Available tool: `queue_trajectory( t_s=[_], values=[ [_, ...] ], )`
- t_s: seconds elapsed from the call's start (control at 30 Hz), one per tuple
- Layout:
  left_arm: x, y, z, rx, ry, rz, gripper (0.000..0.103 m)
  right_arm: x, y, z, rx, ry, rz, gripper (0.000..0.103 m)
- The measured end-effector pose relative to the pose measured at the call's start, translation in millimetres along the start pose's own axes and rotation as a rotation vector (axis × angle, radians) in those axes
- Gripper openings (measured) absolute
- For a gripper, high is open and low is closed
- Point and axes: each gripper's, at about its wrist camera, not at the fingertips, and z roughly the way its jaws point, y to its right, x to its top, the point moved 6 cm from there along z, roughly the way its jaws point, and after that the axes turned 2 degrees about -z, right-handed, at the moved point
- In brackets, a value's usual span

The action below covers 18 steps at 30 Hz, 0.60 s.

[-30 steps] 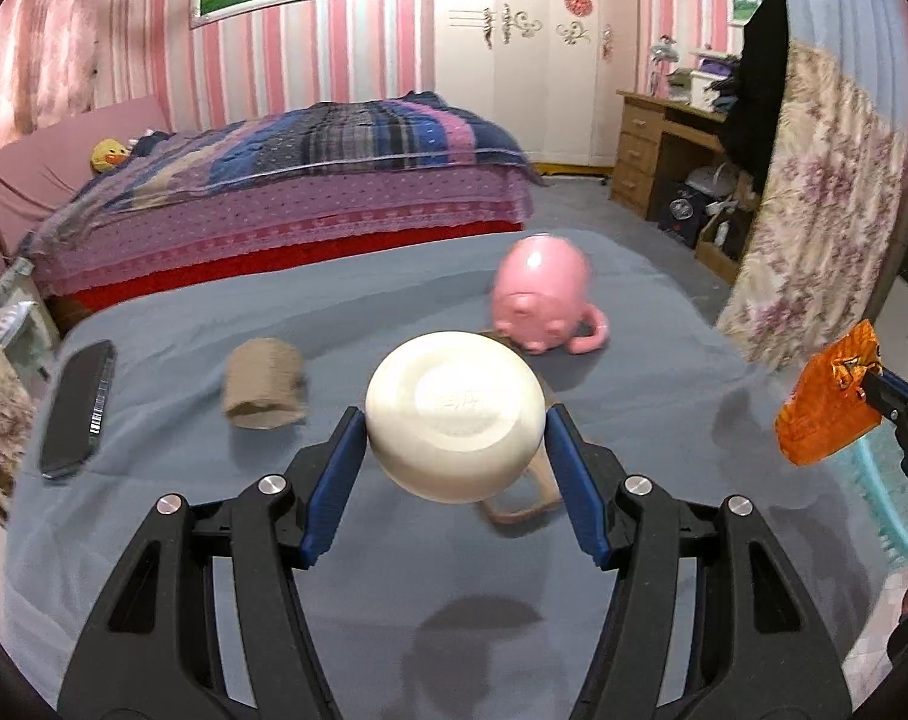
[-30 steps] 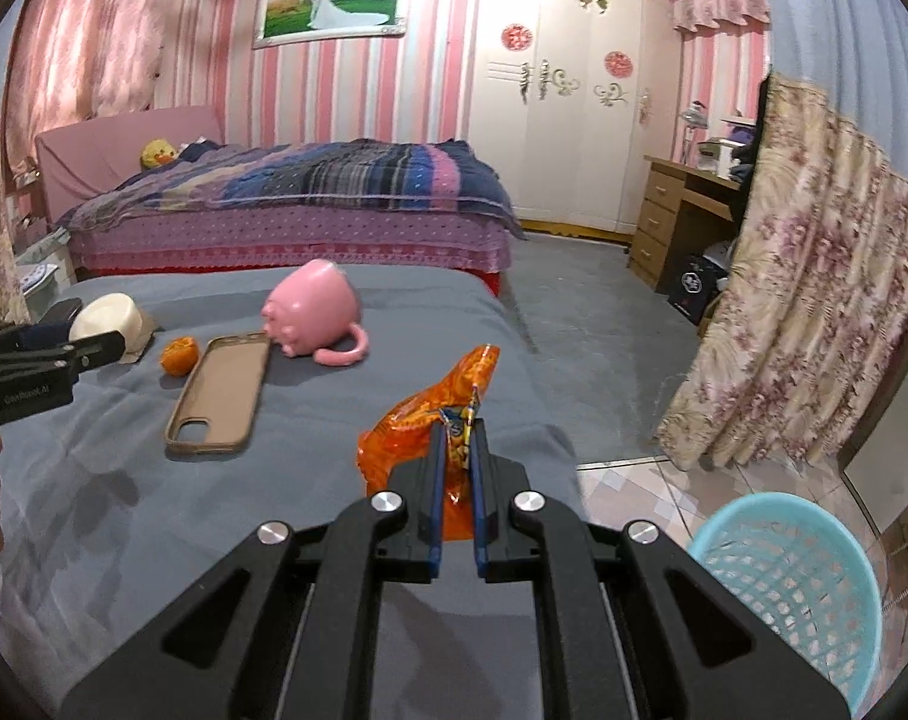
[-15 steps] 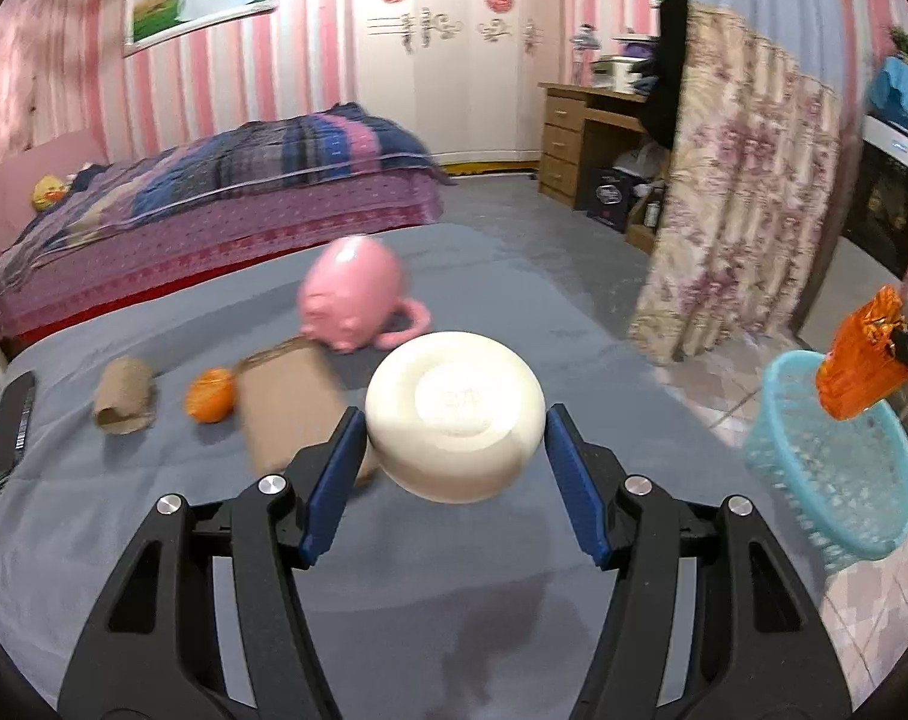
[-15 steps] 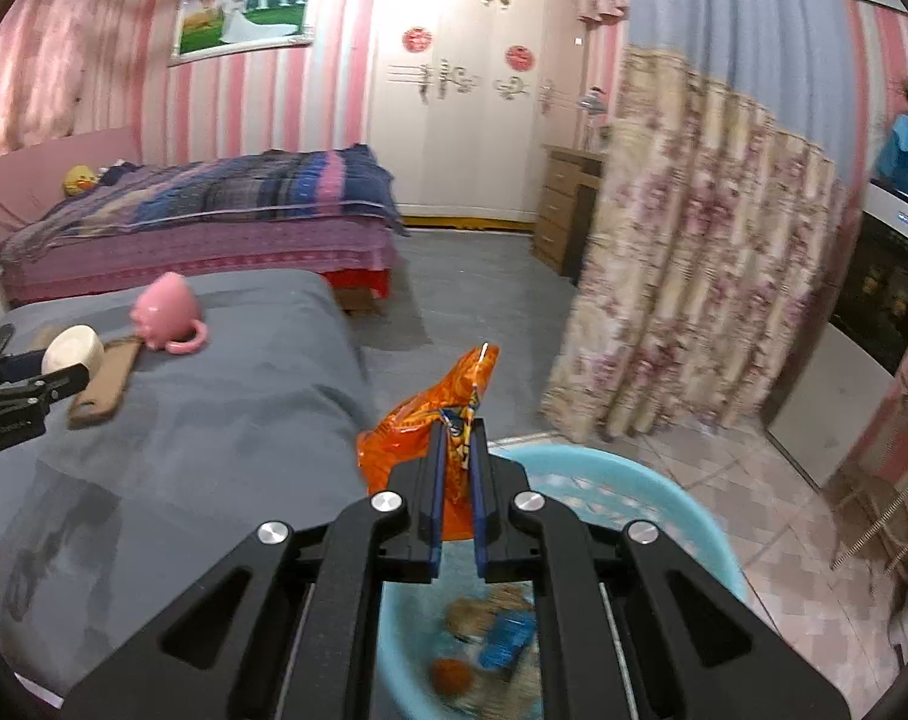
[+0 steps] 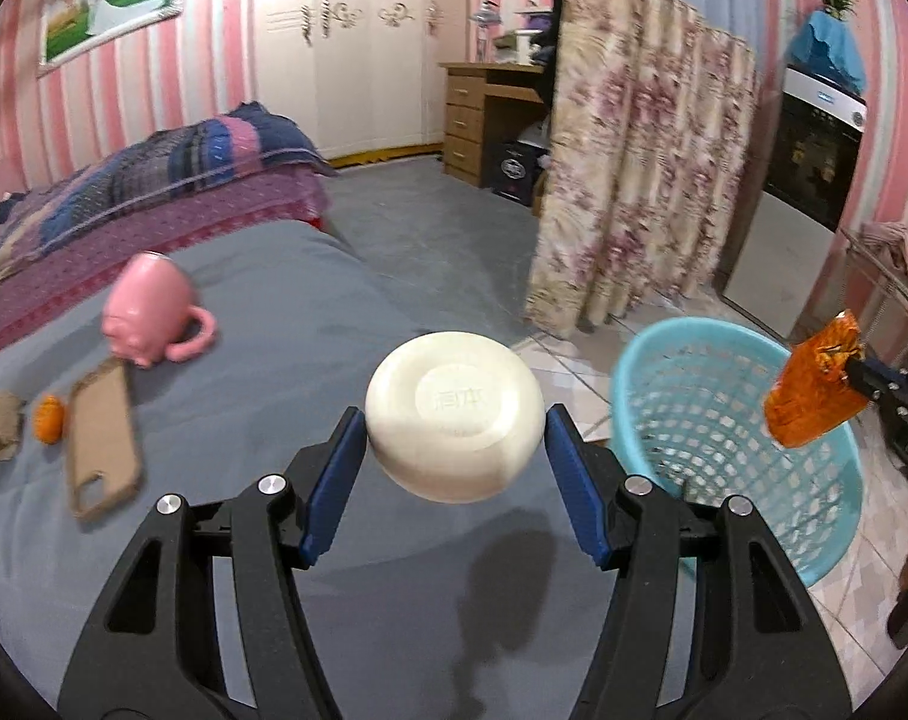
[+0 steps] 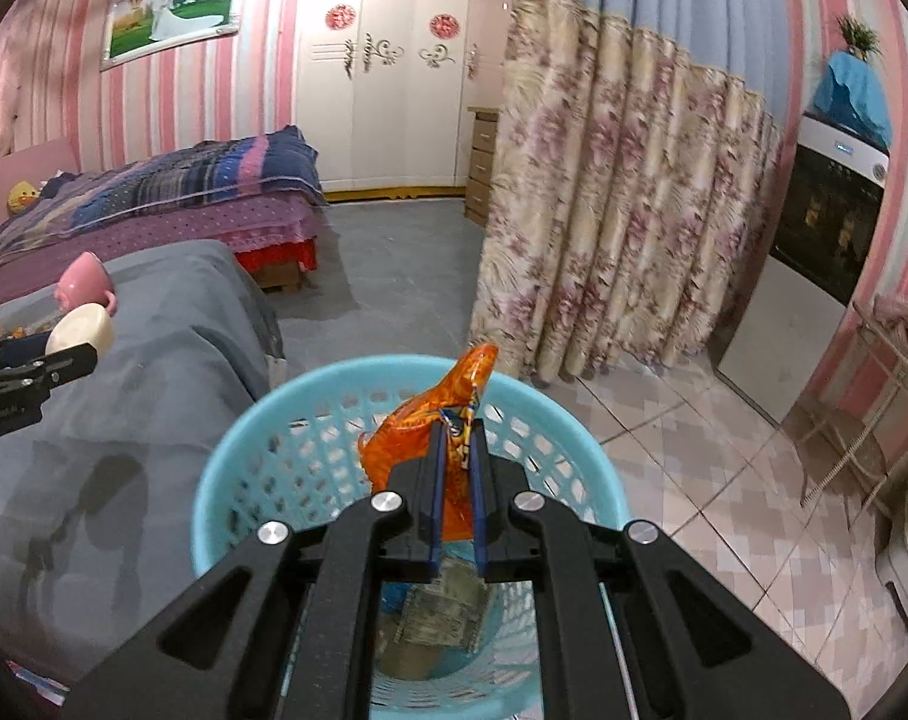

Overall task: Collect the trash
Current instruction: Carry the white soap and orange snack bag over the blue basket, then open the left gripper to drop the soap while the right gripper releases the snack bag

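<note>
My left gripper (image 5: 455, 426) is shut on a cream round bowl-like container (image 5: 454, 414), held bottom toward the camera above the grey bed cover, left of the basket. My right gripper (image 6: 455, 429) is shut on a crumpled orange snack wrapper (image 6: 435, 432) and hangs over the mouth of the light blue plastic basket (image 6: 273, 420). Paper trash (image 6: 441, 612) lies in the basket's bottom. In the left wrist view the wrapper (image 5: 814, 396) hovers above the basket's (image 5: 664, 372) far right rim. In the right wrist view the cream container (image 6: 81, 330) appears at the left.
On the grey cover (image 5: 273, 324) lie a pink pig mug (image 5: 150, 312), a tan phone case (image 5: 102, 438), a small orange fruit (image 5: 50, 417) and a cardboard roll (image 5: 0, 432). A floral curtain (image 6: 604, 228) hangs beyond the basket; tiled floor (image 6: 724, 510) lies to the right.
Both grippers have swung right, away from the bed cover toward the basket. The wrapper now hangs over the basket's middle, and the cream container has come closer to the basket.
</note>
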Motion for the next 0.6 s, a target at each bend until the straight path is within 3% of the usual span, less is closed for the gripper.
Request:
queue_trajectory(
  t_s=[0.6],
  values=[
    [-10.2, 119.6, 40.9, -0.114, -0.024, 0.146, 0.06, -28.1, 47.6, 14.0, -0.012, -0.01, 0.099, 0.008]
  ],
)
